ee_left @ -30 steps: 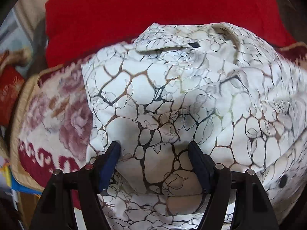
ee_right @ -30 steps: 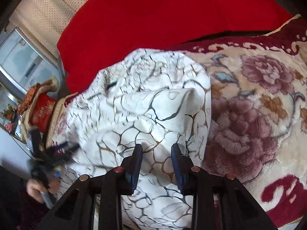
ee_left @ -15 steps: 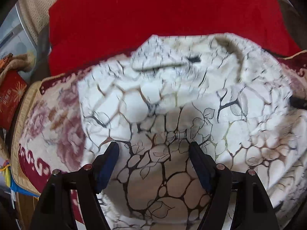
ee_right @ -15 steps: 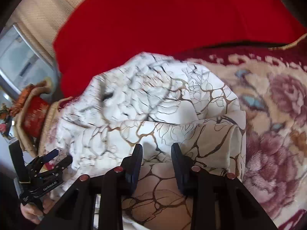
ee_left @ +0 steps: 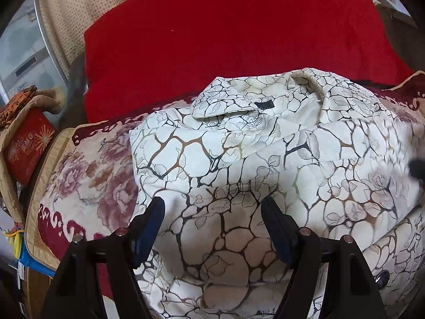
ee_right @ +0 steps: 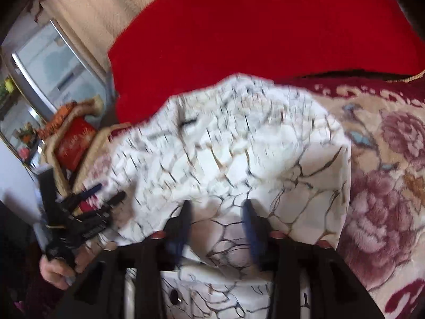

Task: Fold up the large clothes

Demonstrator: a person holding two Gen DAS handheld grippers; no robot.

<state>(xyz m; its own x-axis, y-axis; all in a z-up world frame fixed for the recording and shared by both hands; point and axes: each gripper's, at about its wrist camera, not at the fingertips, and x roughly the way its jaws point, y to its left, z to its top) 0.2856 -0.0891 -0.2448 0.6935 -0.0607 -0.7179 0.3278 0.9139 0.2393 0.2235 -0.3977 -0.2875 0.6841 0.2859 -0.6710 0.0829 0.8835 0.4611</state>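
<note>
- The right gripper point(ee_right: 216, 214) has just been spreading its jaws; a second ago they sat close together with a fold of the garment point(ee_left: 239, 159) between them, and now the blue pads stand apart with cloth lying slack in the gap, not pinched, as far as the smeared right wrist view allows.
- The left gripper point(ee_left: 212, 212) is wide apart as it was before, its pads clear of the fabric below; in its view the garment sits lower in the picture than a second ago and more of the red blanket point(ee_left: 225, 32) shows behind.
- The garment is a white, smooth woven piece printed with black and brown crackle lines, lying bunched on the floral blanket point(ee_left: 87, 175), collar and a small black label toward the red blanket.
- A dark button shows near the lower right of the left wrist view.
- The floral blanket is plush, cream with mauve flowers and a dark red border; the red blanket looks soft and matte.
- In the right wrist view a hand point(ee_right: 57, 268) grips the left gripper's handle at the garment's left edge.
</note>
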